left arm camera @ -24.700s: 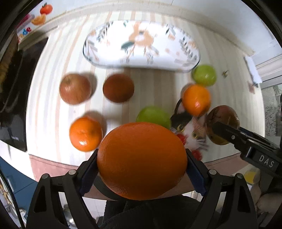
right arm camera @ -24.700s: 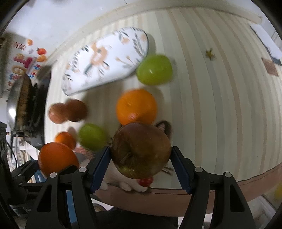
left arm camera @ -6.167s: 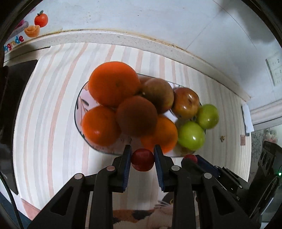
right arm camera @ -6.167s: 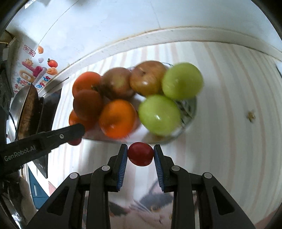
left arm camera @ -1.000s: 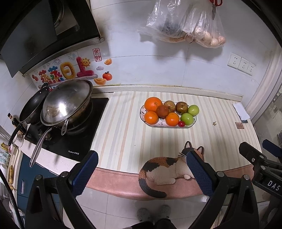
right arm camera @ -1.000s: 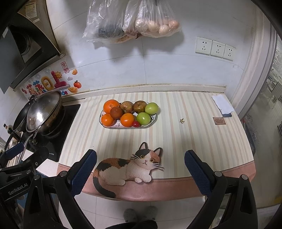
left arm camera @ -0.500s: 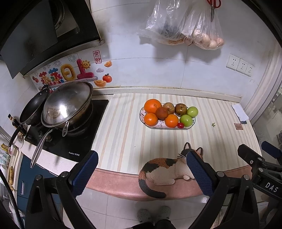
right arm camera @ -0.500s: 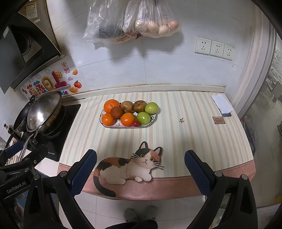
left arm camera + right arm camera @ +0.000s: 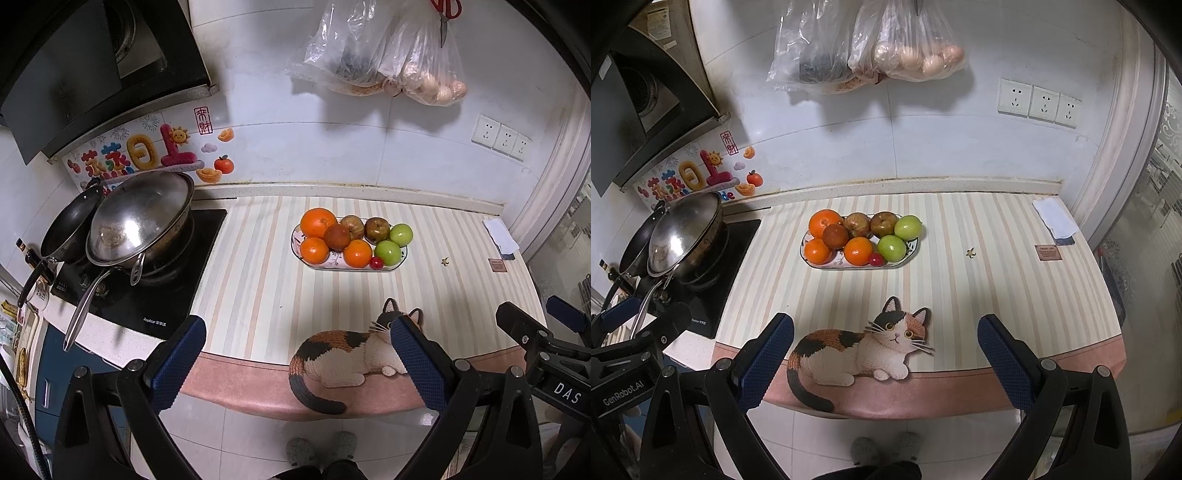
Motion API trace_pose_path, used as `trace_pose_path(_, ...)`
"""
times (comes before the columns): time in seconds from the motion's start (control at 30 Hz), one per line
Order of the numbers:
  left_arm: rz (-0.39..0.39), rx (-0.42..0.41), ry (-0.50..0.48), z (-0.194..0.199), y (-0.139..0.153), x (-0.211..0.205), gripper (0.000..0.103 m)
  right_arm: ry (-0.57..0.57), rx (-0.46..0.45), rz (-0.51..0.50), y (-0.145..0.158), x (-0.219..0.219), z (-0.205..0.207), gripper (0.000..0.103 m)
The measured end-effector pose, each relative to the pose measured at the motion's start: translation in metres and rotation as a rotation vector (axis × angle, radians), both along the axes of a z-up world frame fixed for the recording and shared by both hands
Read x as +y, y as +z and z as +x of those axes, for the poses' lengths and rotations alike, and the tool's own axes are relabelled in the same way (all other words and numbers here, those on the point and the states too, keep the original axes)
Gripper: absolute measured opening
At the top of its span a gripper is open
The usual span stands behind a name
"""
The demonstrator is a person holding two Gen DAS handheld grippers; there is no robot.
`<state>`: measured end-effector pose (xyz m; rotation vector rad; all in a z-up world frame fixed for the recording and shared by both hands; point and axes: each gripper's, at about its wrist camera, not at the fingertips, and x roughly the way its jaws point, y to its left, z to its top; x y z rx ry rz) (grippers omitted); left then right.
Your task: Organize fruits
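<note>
Both views: oval plate (image 9: 402,254) at the far middle of the striped worktop (image 9: 258,280), carrying three oranges, three brownish fruits, two green apples (image 9: 388,252) and a cherry tomato (image 9: 376,263). Left hand-held gripper (image 9: 293,354) and right hand-held gripper (image 9: 885,350) gape wide, empty, well apart from the plate. Only the right view shows the cat mat's (image 9: 864,347) face; only the left shows scissors (image 9: 445,14). Half a second earlier the scene appeared almost identical.

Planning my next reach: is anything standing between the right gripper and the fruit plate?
Nothing raised. Between the right gripper and the plate lies only striped counter with the flat cat picture.
</note>
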<state>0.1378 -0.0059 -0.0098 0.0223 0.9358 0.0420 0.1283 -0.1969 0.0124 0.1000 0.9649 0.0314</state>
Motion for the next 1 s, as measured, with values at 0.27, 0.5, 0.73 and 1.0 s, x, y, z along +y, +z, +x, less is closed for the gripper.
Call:
trace_pose_path(0.27,0.001,-0.005,-0.007,-0.0004,0.0058,-0.0037,0.103,-0.002,-0.005,0.0,0.0046,-0.0032,-0.0034,0.102)
trace_pose_path(0.5,-0.001,-0.006,-0.007,-0.0005,0.0058,-0.0039,0.103,-0.004,-0.006,0.001,0.0073,-0.0045,-0.0039,0.102)
trace_pose_path(0.73,-0.003,-0.006,-0.007,-0.0006,0.0059,-0.0044,0.103,-0.002,-0.008,-0.002,0.0094,-0.0045,-0.004,0.102)
trace_pose_path(1.0,-0.01,-0.018,0.006,0.0007,0.0058,-0.0075,0.103,0.007,-0.003,-0.001,0.0079,-0.004,0.0019,0.102)
